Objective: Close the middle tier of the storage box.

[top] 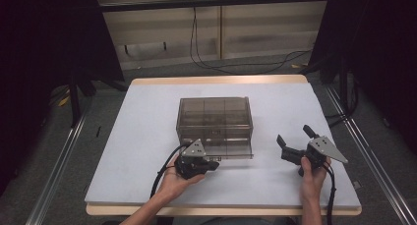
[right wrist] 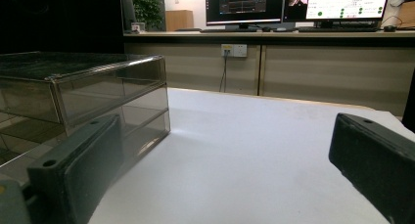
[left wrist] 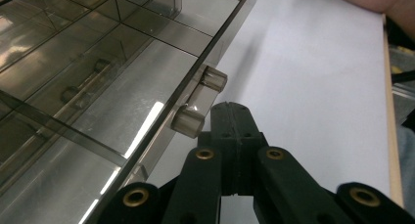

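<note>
A smoky see-through drawer box [top: 215, 118] stands in the middle of the white table [top: 147, 136]. Its bottom drawer [top: 221, 150] sticks out a little toward the person. In the left gripper view, the drawer's clear handle [left wrist: 199, 100] sits just left of my left gripper [left wrist: 231, 114], whose jaws are pressed together with nothing between them. From above, the left gripper [top: 212, 164] lies at the drawer's front edge. My right gripper [top: 295, 137] is held right of the box, open and empty. Its own view shows its fingers [right wrist: 73, 170] spread wide, with the box [right wrist: 83, 94] at the left.
The table's wooden front edge [top: 221, 211] runs near the person's forearms. Black stands and cables are on the floor behind the table. Monitors [right wrist: 293, 4] sit on a far desk. White table surface lies open right of the box and in front of it.
</note>
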{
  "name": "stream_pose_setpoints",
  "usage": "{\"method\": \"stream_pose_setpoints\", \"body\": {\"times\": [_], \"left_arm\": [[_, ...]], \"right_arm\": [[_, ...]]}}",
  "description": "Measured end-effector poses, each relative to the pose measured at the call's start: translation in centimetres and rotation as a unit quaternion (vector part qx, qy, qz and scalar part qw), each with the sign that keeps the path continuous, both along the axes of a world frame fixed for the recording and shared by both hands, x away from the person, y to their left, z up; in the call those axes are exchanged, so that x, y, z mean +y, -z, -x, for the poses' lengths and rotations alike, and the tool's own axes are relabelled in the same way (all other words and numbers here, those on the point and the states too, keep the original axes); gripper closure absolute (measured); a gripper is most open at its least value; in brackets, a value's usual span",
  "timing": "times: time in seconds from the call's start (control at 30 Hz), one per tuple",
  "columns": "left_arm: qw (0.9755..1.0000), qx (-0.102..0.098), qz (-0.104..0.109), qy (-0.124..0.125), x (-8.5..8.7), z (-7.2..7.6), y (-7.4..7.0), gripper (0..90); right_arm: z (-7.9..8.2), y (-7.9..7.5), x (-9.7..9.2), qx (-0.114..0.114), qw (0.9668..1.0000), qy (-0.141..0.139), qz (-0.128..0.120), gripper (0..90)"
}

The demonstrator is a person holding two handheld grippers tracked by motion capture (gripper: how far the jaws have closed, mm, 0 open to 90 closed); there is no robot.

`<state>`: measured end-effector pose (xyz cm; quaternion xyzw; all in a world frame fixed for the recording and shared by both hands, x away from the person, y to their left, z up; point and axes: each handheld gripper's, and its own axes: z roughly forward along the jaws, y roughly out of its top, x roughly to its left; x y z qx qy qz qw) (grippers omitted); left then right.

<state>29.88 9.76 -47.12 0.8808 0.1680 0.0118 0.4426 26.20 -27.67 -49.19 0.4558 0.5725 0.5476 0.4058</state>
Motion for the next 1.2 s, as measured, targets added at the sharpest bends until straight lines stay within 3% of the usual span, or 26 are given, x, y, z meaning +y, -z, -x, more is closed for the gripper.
{"method": "stream_pose_setpoints", "body": {"times": [0.4,0.47,0.5,0.7,1.1,1.2], "left_arm": [[1.0,-0.003,-0.005,0.004,0.08,-0.11,-0.15,90.0],[1.0,-0.002,0.002,0.005,0.06,-0.15,-0.15,90.0],[0.9999,-0.007,-0.006,0.01,0.13,-0.18,-0.27,90.0],[0.9999,-0.005,0.007,0.008,-0.02,-0.11,-0.23,90.0],[0.9999,-0.009,0.007,0.007,0.0,-0.31,-0.37,90.0],[0.9998,-0.006,0.017,0.003,-0.02,-0.36,-0.36,90.0]], "right_arm": [[-0.02,0.0,0.03,-0.001,1.0,0.001,-0.001,0.0],[-0.02,-0.01,0.04,0.0,1.0,0.001,-0.002,0.0],[-0.02,-0.01,0.04,0.0,1.0,0.001,-0.002,0.0],[-0.03,0.0,0.02,-0.001,1.0,0.0,-0.001,0.0],[-0.02,-0.01,0.04,-0.001,1.0,0.0,-0.001,0.0],[-0.04,0.0,0.05,-0.002,1.0,0.002,-0.002,0.0]]}}
